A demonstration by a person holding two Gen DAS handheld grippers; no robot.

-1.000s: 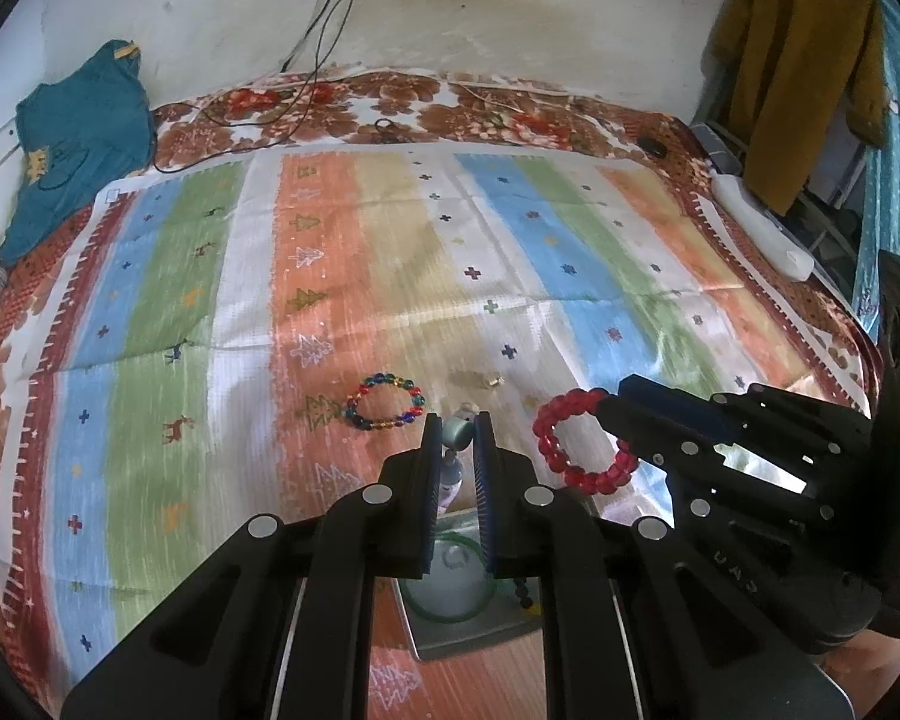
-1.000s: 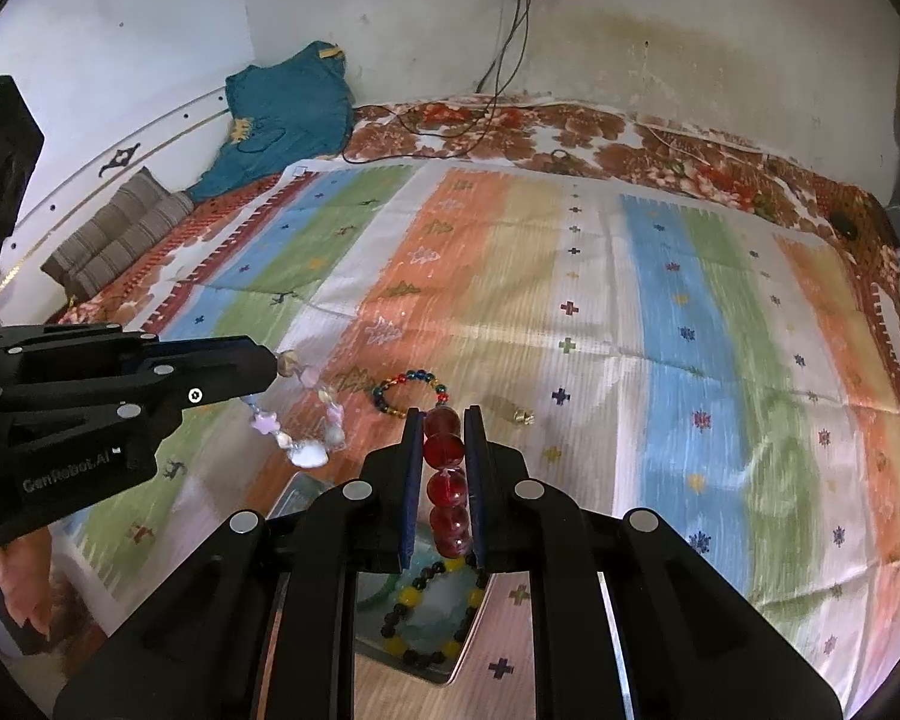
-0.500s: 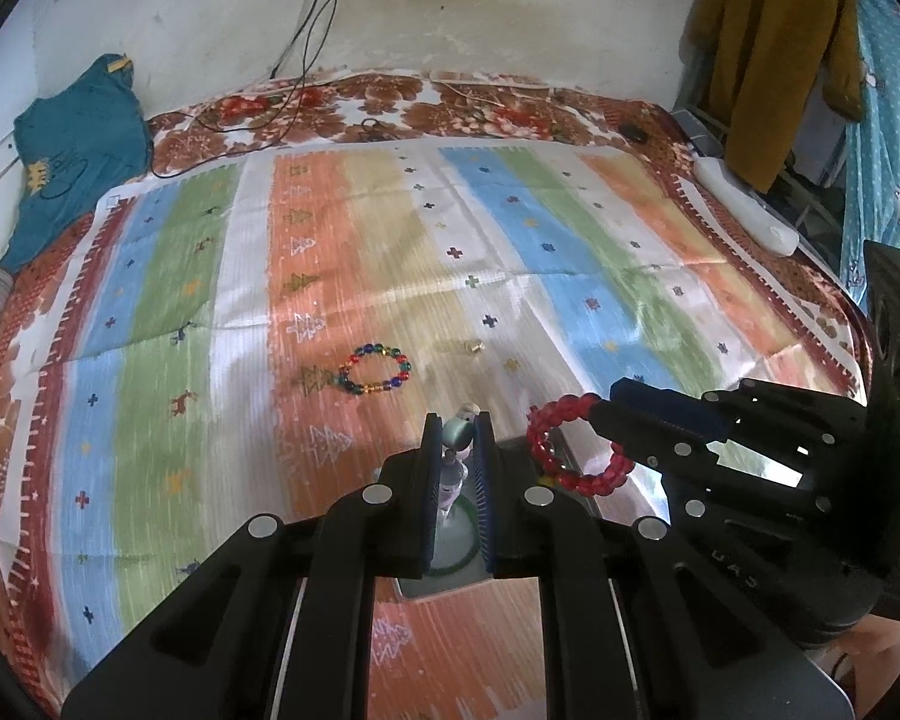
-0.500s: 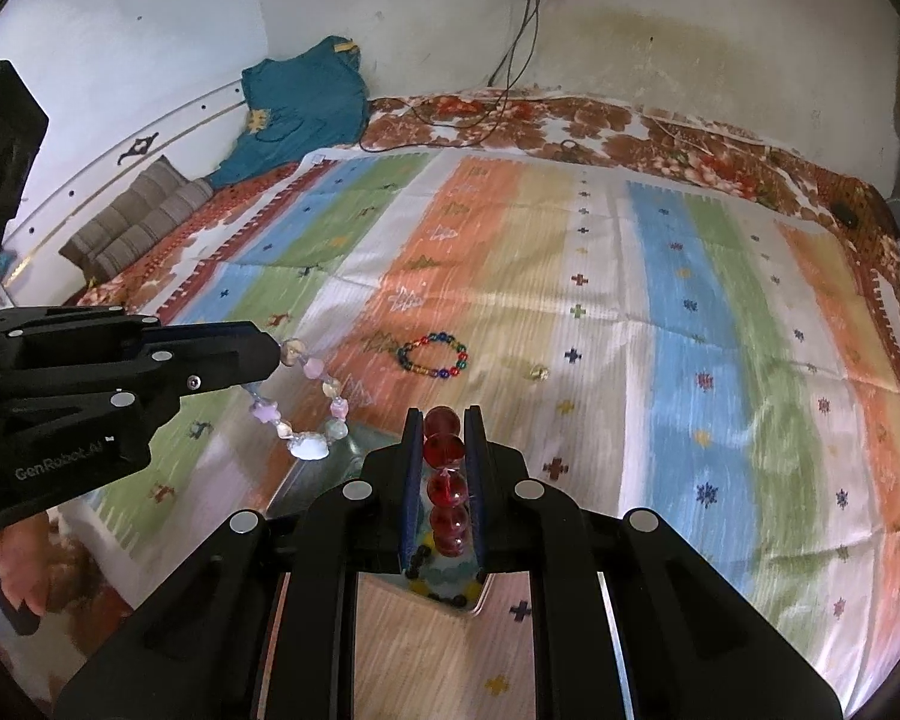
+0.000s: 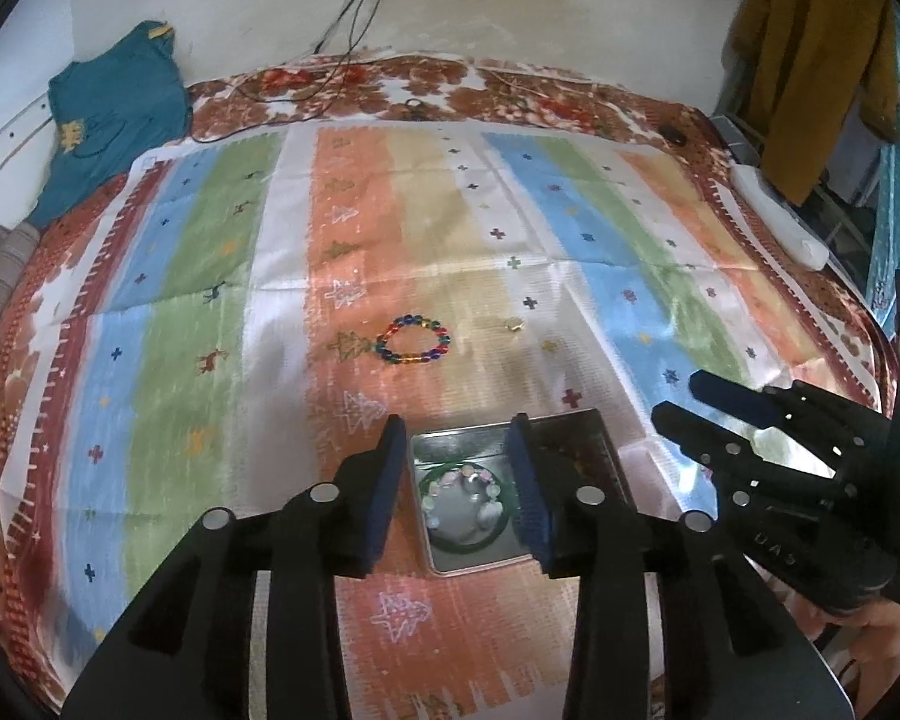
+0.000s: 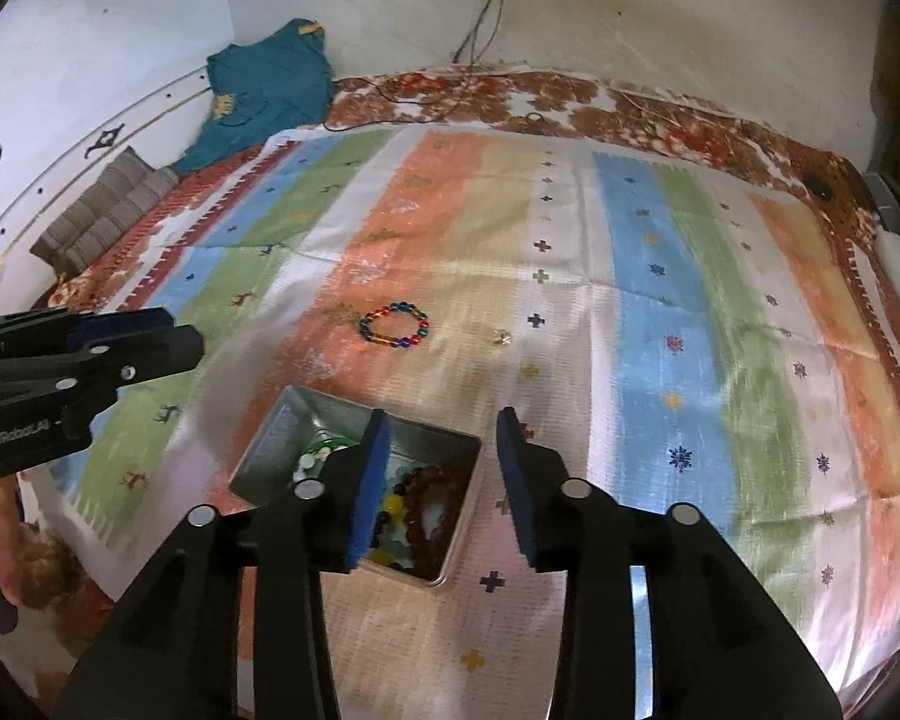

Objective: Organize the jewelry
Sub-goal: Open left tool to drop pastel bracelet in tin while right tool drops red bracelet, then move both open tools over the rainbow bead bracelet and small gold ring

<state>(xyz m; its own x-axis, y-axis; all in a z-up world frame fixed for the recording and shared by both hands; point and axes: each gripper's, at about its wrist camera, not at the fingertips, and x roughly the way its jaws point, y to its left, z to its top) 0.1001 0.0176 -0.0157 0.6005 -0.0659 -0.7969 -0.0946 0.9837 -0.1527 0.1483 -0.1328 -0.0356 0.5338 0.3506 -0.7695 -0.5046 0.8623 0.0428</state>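
A metal tin lies on the striped cloth near me. It holds a pale bead bracelet on a green ring, a red bead bracelet and dark and yellow beads. My left gripper is open and empty above the tin. My right gripper is open and empty above the tin's right side; it also shows in the left wrist view. A multicoloured bead bracelet lies on the cloth beyond the tin. A small gold piece lies to its right.
The striped cloth covers a floral bedspread. A teal garment and a grey cushion lie at the far left by the wall. Cables hang from a wall socket. A mustard coat hangs at the right.
Both grippers have opened. The pale bead bracelet has left my left gripper and the red bead bracelet my right; both now lie in the tin.
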